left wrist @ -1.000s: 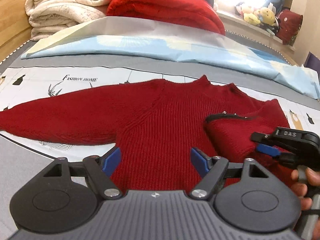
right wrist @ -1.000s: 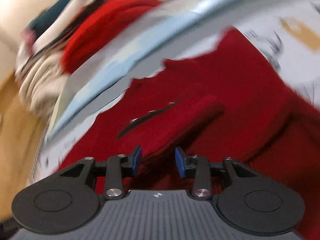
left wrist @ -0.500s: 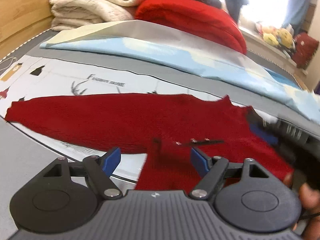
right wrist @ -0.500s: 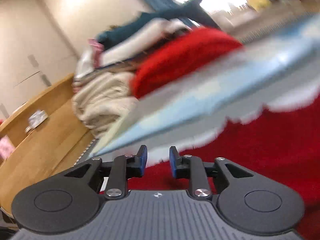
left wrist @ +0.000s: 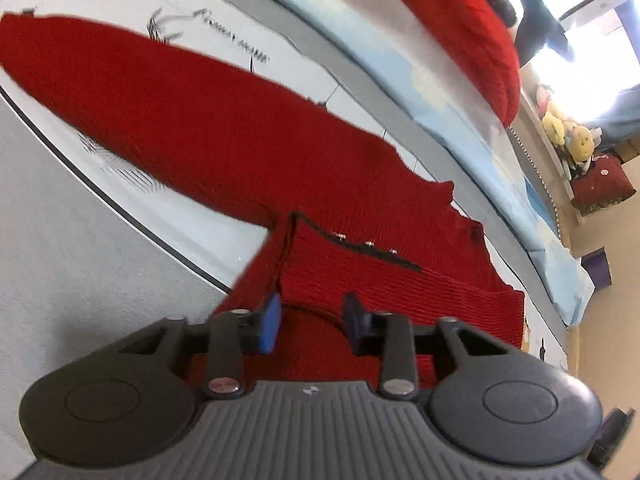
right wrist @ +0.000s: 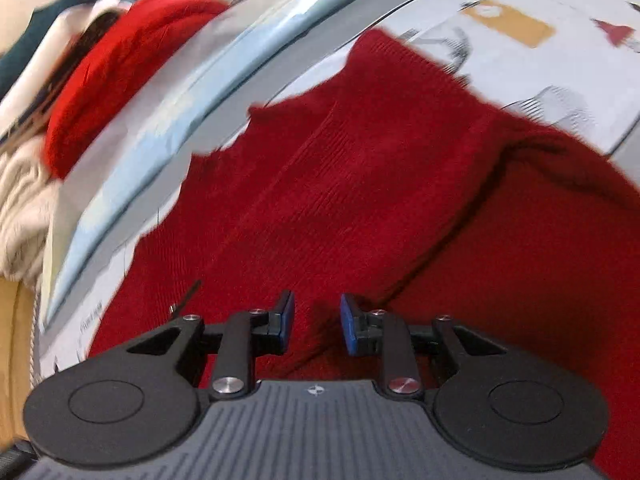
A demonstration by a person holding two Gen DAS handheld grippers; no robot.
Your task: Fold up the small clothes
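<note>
A dark red knit sweater (left wrist: 224, 136) lies flat on a white printed sheet, one long sleeve stretched to the left. Its right side is folded over the body, and a black strip with small metal studs (left wrist: 368, 246) shows on the fold. My left gripper (left wrist: 310, 322) is open, low over the sweater's near hem, nothing between the pads. In the right wrist view the sweater (right wrist: 380, 184) fills the middle, with a fold ridge at the right. My right gripper (right wrist: 316, 322) is partly open just above the knit and holds nothing.
A light blue sheet (left wrist: 460, 100) and grey band run behind the sweater. A bright red folded blanket (left wrist: 460, 16) and cream blankets (right wrist: 20, 200) are stacked beyond. Plush toys (left wrist: 568, 136) sit on a ledge at far right. Wooden bed frame (right wrist: 12, 340) at left.
My left gripper dropped toward the sweater's hem and its jaws narrowed. My right gripper swung back down over the sweater and opened a little wider. The right side now lies folded over the body.
</note>
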